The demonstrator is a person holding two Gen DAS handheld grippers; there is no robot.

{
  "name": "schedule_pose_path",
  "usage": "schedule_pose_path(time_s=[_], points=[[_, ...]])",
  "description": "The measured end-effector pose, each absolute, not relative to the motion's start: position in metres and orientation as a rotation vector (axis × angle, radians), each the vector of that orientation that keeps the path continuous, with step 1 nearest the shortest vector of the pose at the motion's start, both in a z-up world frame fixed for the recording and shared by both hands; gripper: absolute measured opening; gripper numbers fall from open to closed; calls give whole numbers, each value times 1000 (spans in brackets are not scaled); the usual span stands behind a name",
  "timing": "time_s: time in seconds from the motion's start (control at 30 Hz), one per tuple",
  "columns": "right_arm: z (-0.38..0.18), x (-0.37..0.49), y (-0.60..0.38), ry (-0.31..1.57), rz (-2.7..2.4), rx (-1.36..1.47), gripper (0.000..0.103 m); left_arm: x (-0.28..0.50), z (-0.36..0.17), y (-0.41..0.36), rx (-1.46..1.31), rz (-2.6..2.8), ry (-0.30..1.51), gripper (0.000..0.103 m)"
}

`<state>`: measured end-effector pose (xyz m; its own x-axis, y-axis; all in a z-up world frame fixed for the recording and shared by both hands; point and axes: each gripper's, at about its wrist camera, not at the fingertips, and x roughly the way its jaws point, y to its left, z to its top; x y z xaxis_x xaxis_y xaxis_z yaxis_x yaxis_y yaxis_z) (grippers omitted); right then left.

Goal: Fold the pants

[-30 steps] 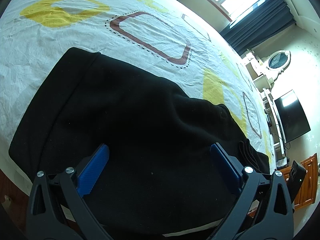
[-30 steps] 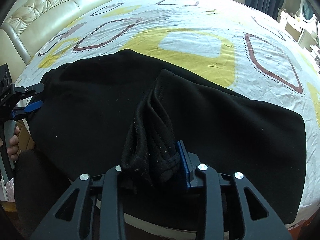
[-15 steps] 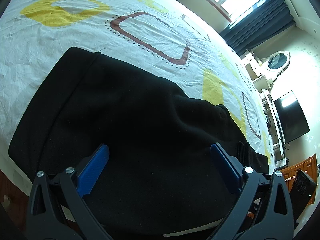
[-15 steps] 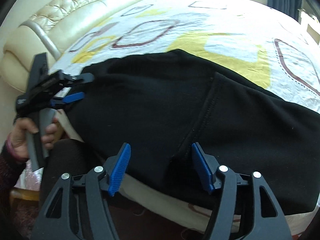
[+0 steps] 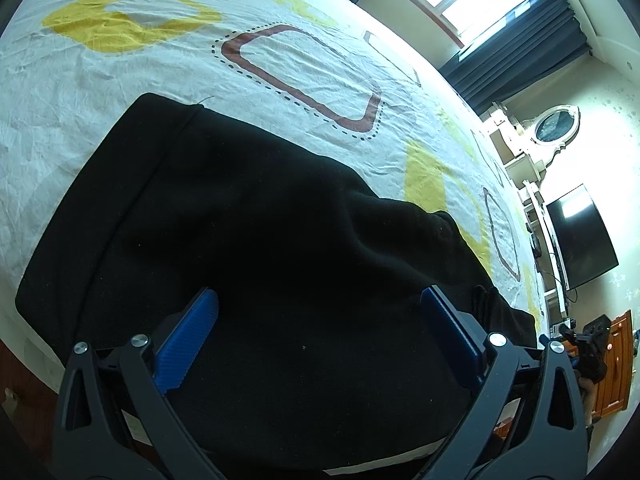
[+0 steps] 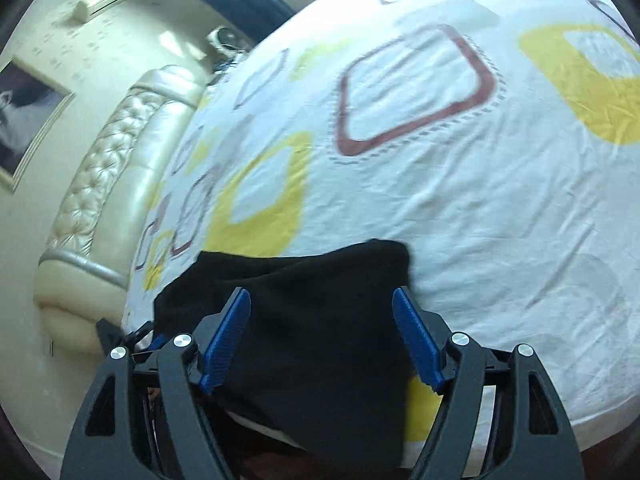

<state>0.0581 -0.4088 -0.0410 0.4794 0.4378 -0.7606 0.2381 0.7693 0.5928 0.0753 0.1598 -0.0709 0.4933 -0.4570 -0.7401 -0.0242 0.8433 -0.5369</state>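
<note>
Black pants [image 5: 248, 232] lie folded on a bed with a white patterned sheet [image 5: 280, 64]. In the left wrist view my left gripper [image 5: 320, 328] is open, its blue pads [image 5: 188, 340] spread just over the near edge of the pants, holding nothing. In the right wrist view my right gripper [image 6: 320, 332] is open and empty above one end of the pants [image 6: 320, 300], at the bed's near edge. The right gripper [image 5: 588, 340] shows small at the far right of the left wrist view.
A padded cream headboard [image 6: 104, 184] stands left of the bed. A window with dark curtains [image 5: 500, 40], a television [image 5: 580, 236] and a wooden cabinet [image 5: 612, 364] are beyond the bed's far side. The sheet [image 6: 480, 180] stretches away from the pants.
My right gripper let go of the bunched pants fabric, opened, and swung to the end of the pants near the headboard. My left gripper stayed open and still.
</note>
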Motion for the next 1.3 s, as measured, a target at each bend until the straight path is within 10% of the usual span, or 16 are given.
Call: schedule_pose_path(time_s=[0.17,0.27,0.37,0.5,0.6,0.83,0.9,1.0,1.13,1.2,1.3], points=[[-90,69,-437,1076,205,969,73,74,-71,161,-541,-279,1025,101],[-104,74,-435,1077,227,1001,42,74,-71,162,-549,-280,1022,101],[-115,68,-434,1070,200,1010,34,74,-71,162,-556,-282,1019,101],[-112,58,-441,1039,216,1060,38,72,-72,164,-570,-286,1016,101],[-108,42,-440,1064,293,1127,66,72,-72,164,-579,-289,1013,101],[-112,-9,-425,1155,395,1123,68,72,-72,164,-580,-289,1012,101],[-112,-14,-419,1176,379,1035,33,72,-73,164,-581,-289,1012,101],[-120,-19,-417,1173,341,1014,30,72,-73,165,-587,-291,1011,101],[-87,-10,-410,1181,253,845,48,72,-73,165,-591,-295,1009,101],[-61,-6,-406,1157,144,730,72,72,-73,165,-589,-293,1010,101],[-29,-2,-396,1075,-24,631,76,72,-72,164,-578,-289,1013,101]])
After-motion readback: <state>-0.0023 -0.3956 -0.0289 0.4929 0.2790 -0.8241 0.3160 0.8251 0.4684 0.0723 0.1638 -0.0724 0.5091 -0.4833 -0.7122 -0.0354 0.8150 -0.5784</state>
